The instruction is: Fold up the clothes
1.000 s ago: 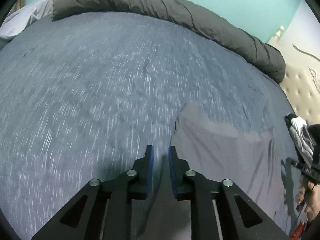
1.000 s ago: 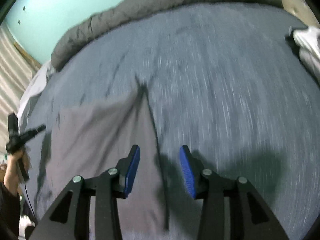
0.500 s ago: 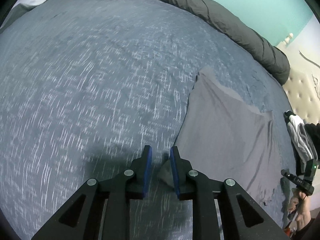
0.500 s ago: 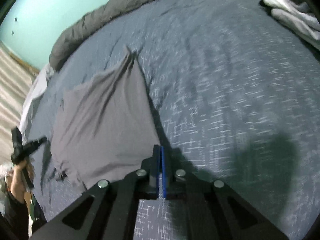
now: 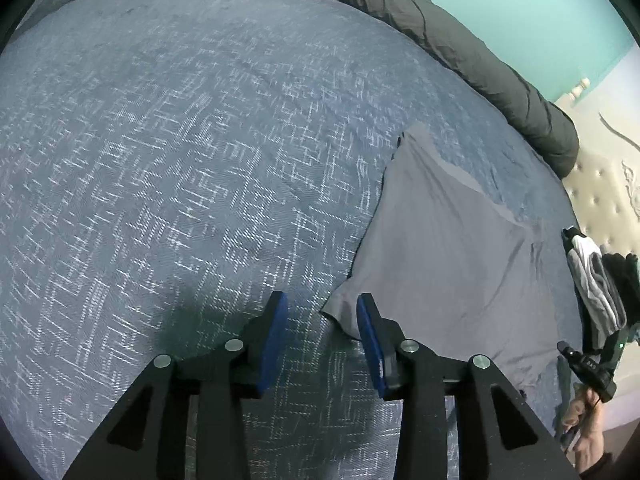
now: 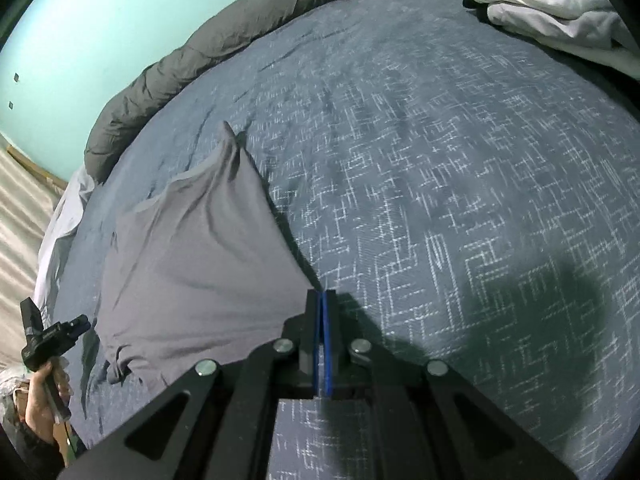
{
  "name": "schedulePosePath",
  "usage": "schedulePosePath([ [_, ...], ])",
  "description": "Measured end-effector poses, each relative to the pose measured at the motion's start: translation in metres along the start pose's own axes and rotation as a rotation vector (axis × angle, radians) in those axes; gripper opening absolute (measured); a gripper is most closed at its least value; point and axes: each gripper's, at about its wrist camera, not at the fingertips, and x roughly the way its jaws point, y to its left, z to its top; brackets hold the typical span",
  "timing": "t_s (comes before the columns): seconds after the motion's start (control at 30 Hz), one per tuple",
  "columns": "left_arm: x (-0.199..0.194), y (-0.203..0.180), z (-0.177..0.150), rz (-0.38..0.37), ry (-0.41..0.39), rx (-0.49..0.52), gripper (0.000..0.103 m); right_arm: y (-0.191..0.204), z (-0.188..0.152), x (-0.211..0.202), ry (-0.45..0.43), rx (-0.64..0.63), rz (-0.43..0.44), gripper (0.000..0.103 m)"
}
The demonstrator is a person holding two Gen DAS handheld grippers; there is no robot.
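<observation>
Opened since half a second ago — left gripper [image 5: 322, 314], blue pads now spread apart, with the near corner of the grey garment [image 5: 452, 256] lying loose just between them, released onto the cover. Clamped as before, right gripper [image 6: 322, 312], pads pressed flat together on the garment's other near corner, cloth pulled taut and lifted from that point.

Stretching across both views, blue-grey patterned bedspread [image 5: 180, 168]. Heaped along its far edge, dark grey rolled duvet [image 5: 460, 32], against a turquoise wall [image 6: 92, 20]. Spread on the cover between the two tools, the grey garment [image 6: 192, 260], mostly flat, creased, one far corner drawn to a peak. Stacked at the far right of the bed near a tufted headboard [image 5: 600, 184], a pile of white and grey folded clothes [image 6: 560, 12]. Seen small at the frame edge, a hand [image 6: 44, 396] gripping the black handle of the other tool.
</observation>
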Motion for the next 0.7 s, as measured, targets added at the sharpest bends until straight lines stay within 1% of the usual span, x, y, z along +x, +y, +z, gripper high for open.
schedulePosePath([
  [0.1, 0.002, 0.001, -0.002, -0.005, 0.0, -0.005, 0.039, -0.002, -0.009, -0.002, -0.032, 0.044, 0.031, 0.001],
  [0.23, 0.009, -0.002, -0.003, -0.013, -0.005, -0.008, 0.039, 0.001, -0.018, -0.004, -0.066, 0.063, 0.059, 0.001],
  [0.37, 0.015, -0.006, -0.004, -0.019, -0.011, -0.013, 0.039, 0.003, -0.015, -0.011, -0.09, 0.054, 0.051, 0.001],
  [0.4, 0.016, -0.007, -0.004, -0.023, -0.012, -0.014, 0.037, 0.007, -0.014, -0.012, -0.095, 0.045, 0.049, 0.001],
  [0.43, 0.017, -0.008, -0.004, -0.033, -0.011, -0.016, 0.029, 0.009, -0.014, -0.011, -0.097, 0.04, 0.048, 0.001],
  [0.47, 0.018, -0.008, -0.004, -0.04, -0.009, -0.018, 0.017, 0.009, -0.012, -0.01, -0.097, 0.038, 0.047, 0.001],
  [0.53, 0.02, -0.01, -0.004, -0.032, -0.006, -0.011, 0.009, 0.008, -0.01, -0.007, -0.097, 0.036, 0.047, 0.001],
  [0.6, 0.02, -0.01, -0.005, -0.021, -0.001, -0.009, 0.005, 0.001, -0.01, -0.004, -0.091, 0.043, 0.046, 0.001],
  [0.7, 0.016, -0.013, -0.004, -0.012, -0.005, -0.001, 0.004, 0.0, -0.009, 0.002, -0.09, 0.05, 0.052, 0.001],
])
